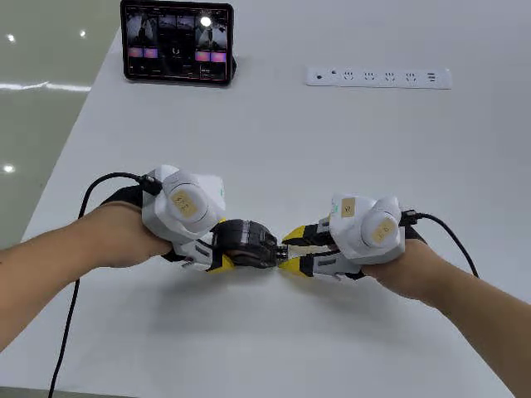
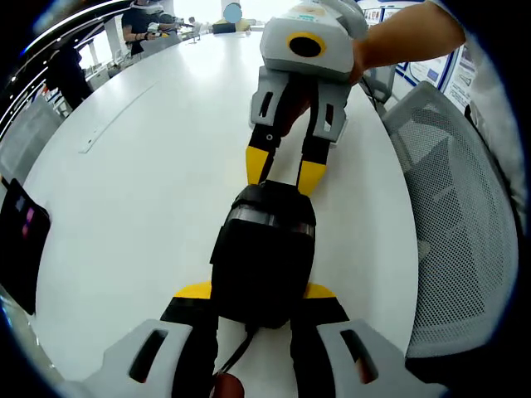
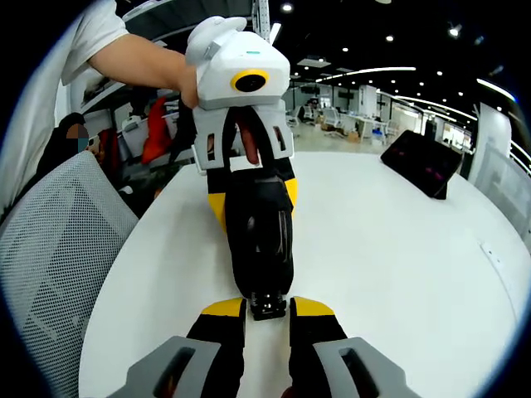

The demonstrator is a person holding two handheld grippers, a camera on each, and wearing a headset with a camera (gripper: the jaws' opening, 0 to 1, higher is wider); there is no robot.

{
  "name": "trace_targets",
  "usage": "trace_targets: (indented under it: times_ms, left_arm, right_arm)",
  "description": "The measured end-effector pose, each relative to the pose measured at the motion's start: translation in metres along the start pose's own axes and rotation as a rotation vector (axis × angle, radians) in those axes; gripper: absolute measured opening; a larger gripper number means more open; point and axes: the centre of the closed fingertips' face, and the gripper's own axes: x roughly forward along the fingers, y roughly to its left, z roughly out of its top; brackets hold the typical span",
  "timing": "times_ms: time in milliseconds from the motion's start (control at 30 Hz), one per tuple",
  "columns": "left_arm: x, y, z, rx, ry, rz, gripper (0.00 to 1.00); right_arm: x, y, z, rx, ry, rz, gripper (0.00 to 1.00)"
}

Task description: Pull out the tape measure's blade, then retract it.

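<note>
A wide white bench (image 1: 332, 149) carries everything, and a grey mesh chair (image 2: 448, 207) stands by its edge. Two hand-held grippers meet nose to nose near the front edge, each in one of the person's hands.

The left hand-held gripper (image 1: 222, 247) has its yellow-tipped jaws spread just wide enough to clamp the one tape measure (image 1: 246, 244) by its two flat sides. In its own view the case sits squarely between the jaws, touching both.

The right hand-held gripper (image 1: 289, 250) points straight at the case's mouth. In its own view the jaws are drawn close together, with the small black end tab (image 3: 267, 305) lying between the yellow tips. They seem to pinch it, though I cannot be sure of contact on both sides.

One dark tablet (image 1: 177, 41) stands propped at the far left of the bench with its screen lit. One white power strip (image 1: 378, 77) lies flat at the far right, well apart from the work.

The tape measure is a rounded black case held on edge just above the bench top, between the two hand-held grippers. Its end tab sits right at the mouth.

Two black cables trail back, one (image 1: 91, 195) from the left hand-held gripper and one (image 1: 448, 232) from the right.
</note>
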Motion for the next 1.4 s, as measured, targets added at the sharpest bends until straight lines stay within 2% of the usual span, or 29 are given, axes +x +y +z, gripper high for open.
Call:
trace_targets:
  times_ms: [300,833,1067,1133,1300,1400]
  left_arm:
    - [0.0006,0.0003,-0.0004,0.002,0.005,0.0,0.29]
    - [0.0017,0.0011,-0.001,0.016,0.008,0.009,0.29]
    - [0.0014,0.001,-0.0017,0.027,0.021,0.009,0.28]
    - [0.0014,0.001,-0.0024,0.037,0.039,0.012,0.28]
    - [0.0006,0.0019,-0.0021,0.042,0.013,0.003,0.28]
    - [0.0014,0.0017,-0.0017,0.054,0.031,0.009,0.28]
  right_arm:
    - [0.0025,-0.0005,-0.0012,-0.005,-0.007,0.006,0.13]
    - [0.0039,-0.0006,-0.0015,-0.011,-0.018,0.013,0.12]
    - [0.0024,-0.0008,-0.0021,-0.007,-0.015,0.005,0.1]
    - [0.0024,-0.0005,-0.0019,-0.002,-0.015,0.001,0.1]
    - [-0.001,-0.0001,-0.0043,0.0,-0.017,0.005,0.1]
    - [-0.0019,0.0005,-0.0051,-0.005,-0.017,0.003,0.1]
